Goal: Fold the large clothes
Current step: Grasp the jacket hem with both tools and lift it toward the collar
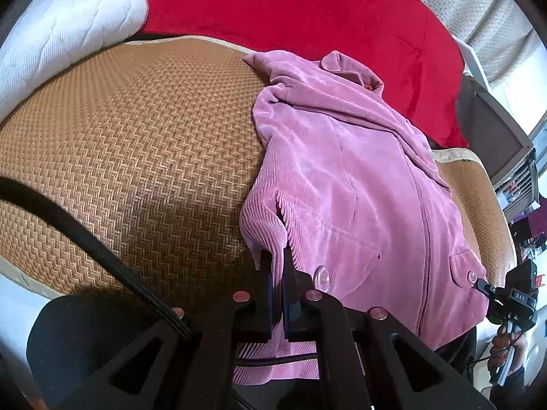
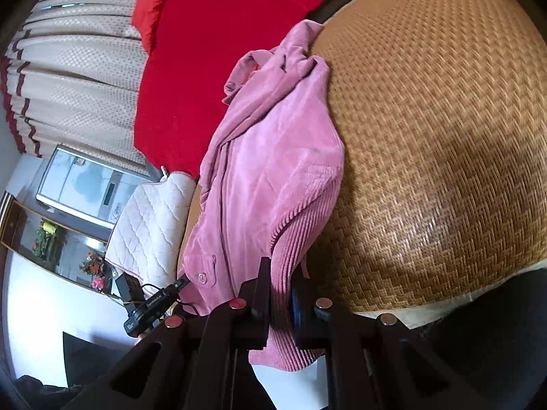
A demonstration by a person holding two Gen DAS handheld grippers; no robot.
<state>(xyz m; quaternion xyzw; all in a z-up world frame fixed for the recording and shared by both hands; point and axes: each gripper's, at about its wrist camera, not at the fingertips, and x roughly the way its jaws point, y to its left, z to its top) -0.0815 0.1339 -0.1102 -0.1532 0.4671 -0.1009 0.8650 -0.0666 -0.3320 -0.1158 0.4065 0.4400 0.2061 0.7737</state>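
Observation:
A pink corduroy jacket (image 1: 359,171) lies collar-away on a woven brown mat (image 1: 136,136), its near hem hanging over the mat's front edge. My left gripper (image 1: 277,273) is shut on the hem's left part, beside a clear button (image 1: 322,277). At the far right, my right gripper (image 1: 482,285) pinches the hem by a buttoned pocket flap. In the right wrist view, the right gripper (image 2: 282,283) is shut on a ribbed fold of the jacket (image 2: 273,171). The left gripper (image 2: 181,283) shows there at the left, its tip at a pocket flap.
A red blanket (image 1: 307,7) lies beyond the jacket. A white quilted pad (image 1: 68,34) sits at the mat's far left corner. A black cable (image 1: 85,239) crosses the mat's near left. Curtains (image 2: 68,68) and a cabinet (image 2: 85,188) stand past the bed.

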